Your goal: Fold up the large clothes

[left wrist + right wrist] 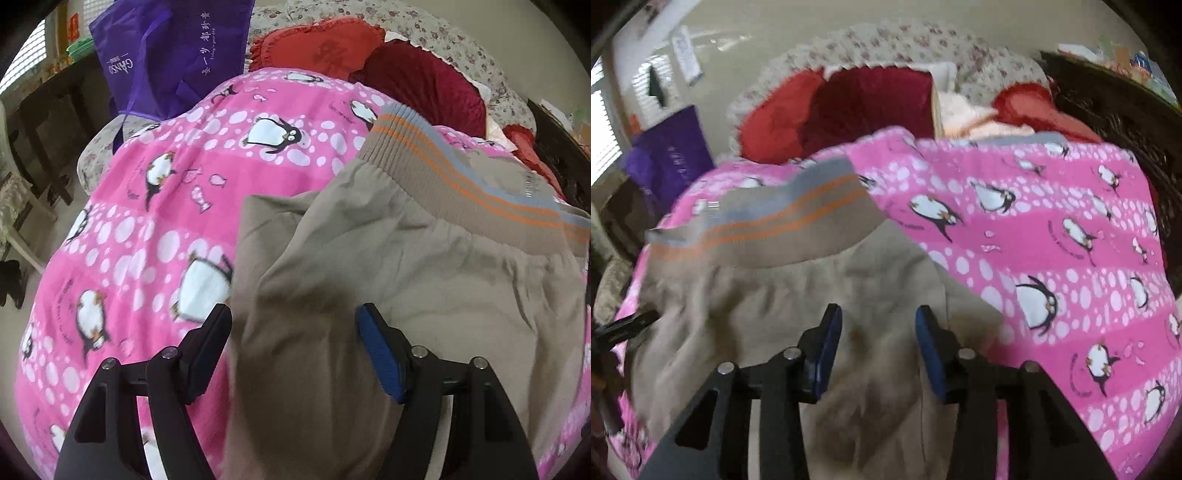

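Right-wrist view motion-blurred; trousers [798, 295] cut off below.

left gripper [293, 354] agape, right gripper [879, 350] agape

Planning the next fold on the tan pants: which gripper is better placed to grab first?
Probably left. The left gripper already straddles a raised fold of the pants. The right gripper hangs open over flat cloth near the striped waistband, with nothing between its fingers.

Slatted window [22, 55] at left, pale wall [757, 22], dark wooden table [48, 107], beige floor [40, 284]
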Demonstrator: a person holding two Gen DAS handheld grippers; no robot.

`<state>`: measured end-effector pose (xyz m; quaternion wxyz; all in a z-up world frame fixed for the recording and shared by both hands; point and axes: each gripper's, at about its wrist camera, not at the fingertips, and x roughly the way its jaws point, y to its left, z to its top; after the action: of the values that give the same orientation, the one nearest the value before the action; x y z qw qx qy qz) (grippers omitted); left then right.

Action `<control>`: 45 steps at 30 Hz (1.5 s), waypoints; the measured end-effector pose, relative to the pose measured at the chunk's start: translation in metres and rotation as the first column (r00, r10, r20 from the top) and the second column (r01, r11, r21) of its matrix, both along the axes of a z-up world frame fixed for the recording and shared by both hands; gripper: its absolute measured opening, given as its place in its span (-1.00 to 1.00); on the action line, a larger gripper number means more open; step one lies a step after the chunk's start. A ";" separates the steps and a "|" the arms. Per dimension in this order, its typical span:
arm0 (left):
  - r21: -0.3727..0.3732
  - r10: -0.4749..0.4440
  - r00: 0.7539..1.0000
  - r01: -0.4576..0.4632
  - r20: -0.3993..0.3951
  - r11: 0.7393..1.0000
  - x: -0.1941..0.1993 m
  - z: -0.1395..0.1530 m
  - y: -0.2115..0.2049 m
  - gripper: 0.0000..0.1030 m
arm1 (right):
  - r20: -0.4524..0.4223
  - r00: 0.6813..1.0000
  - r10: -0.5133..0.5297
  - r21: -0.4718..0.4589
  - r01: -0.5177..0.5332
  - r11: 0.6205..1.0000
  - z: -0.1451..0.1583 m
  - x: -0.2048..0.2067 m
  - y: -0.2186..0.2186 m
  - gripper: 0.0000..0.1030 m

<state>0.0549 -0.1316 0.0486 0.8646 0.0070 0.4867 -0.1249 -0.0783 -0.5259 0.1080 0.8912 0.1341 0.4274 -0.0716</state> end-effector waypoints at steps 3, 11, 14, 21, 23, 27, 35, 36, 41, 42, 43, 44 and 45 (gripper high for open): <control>-0.039 -0.039 0.999 0.039 -0.018 0.999 -0.019 0.008 0.016 0.17 | 0.017 0.999 0.035 0.041 -0.035 0.999 0.009 -0.036 0.004 0.40; -0.170 -0.069 0.992 0.051 -0.107 0.984 -0.066 0.006 0.059 0.17 | -0.112 0.991 0.079 0.095 -0.069 0.993 -0.026 -0.095 0.007 0.48; -0.209 -0.098 0.987 0.070 -0.125 0.975 -0.082 0.001 0.065 0.17 | -0.114 0.993 0.032 0.146 -0.015 0.989 -0.039 -0.102 0.000 0.48; -0.235 -0.182 0.974 0.146 -0.137 0.961 -0.105 -0.011 0.070 0.17 | -0.084 0.996 -0.030 0.319 0.056 0.946 -0.059 -0.112 -0.010 -0.49; -0.238 -0.207 0.968 0.170 -0.139 0.956 -0.108 -0.014 0.069 0.17 | -0.071 0.997 -0.017 0.309 0.038 0.950 -0.056 -0.114 -0.009 -0.50; -0.187 -0.213 0.965 0.183 -0.153 0.965 -0.106 -0.026 0.062 -0.05 | -0.088 0.996 0.027 0.232 -0.006 0.973 -0.052 -0.118 0.002 -0.14; -0.142 -0.200 0.972 0.183 -0.119 0.973 -0.109 -0.007 0.052 -0.87 | -0.079 0.996 0.032 0.130 -0.022 0.991 -0.028 -0.122 0.009 -0.91; -0.127 -0.202 0.974 0.188 -0.106 0.974 -0.111 -0.002 0.050 -0.90 | -0.068 0.997 0.038 0.098 -0.031 0.995 -0.019 -0.124 0.010 -0.93; -0.114 -0.194 0.977 0.184 -0.084 0.976 -0.111 0.000 0.050 -0.92 | -0.098 0.995 0.010 0.068 -0.004 0.998 -0.014 -0.130 -0.001 -0.96; -0.107 -0.180 0.978 0.168 -0.109 0.980 -0.108 -0.009 0.048 -0.92 | -0.124 0.992 0.001 0.070 0.008 0.998 -0.023 -0.128 -0.003 -0.96; -0.104 -0.173 0.978 0.161 -0.118 0.981 -0.106 -0.015 0.050 -0.92 | -0.151 0.988 -0.007 0.070 0.017 0.997 -0.032 -0.128 -0.003 -0.96; -0.102 -0.165 0.979 0.153 -0.123 0.983 -0.106 -0.018 0.049 -0.92 | -0.169 0.986 -0.011 0.069 0.022 0.997 -0.039 -0.127 -0.002 -0.96; -0.103 -0.158 0.979 0.146 -0.125 0.984 -0.106 -0.020 0.048 -0.91 | -0.178 0.984 -0.014 0.078 0.028 0.997 -0.043 -0.126 -0.002 -0.96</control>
<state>-0.0513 -0.0841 0.0288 0.8175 -0.0044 0.5350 -0.2134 -0.2047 -0.5284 0.0651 0.8428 0.1672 0.5060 -0.0753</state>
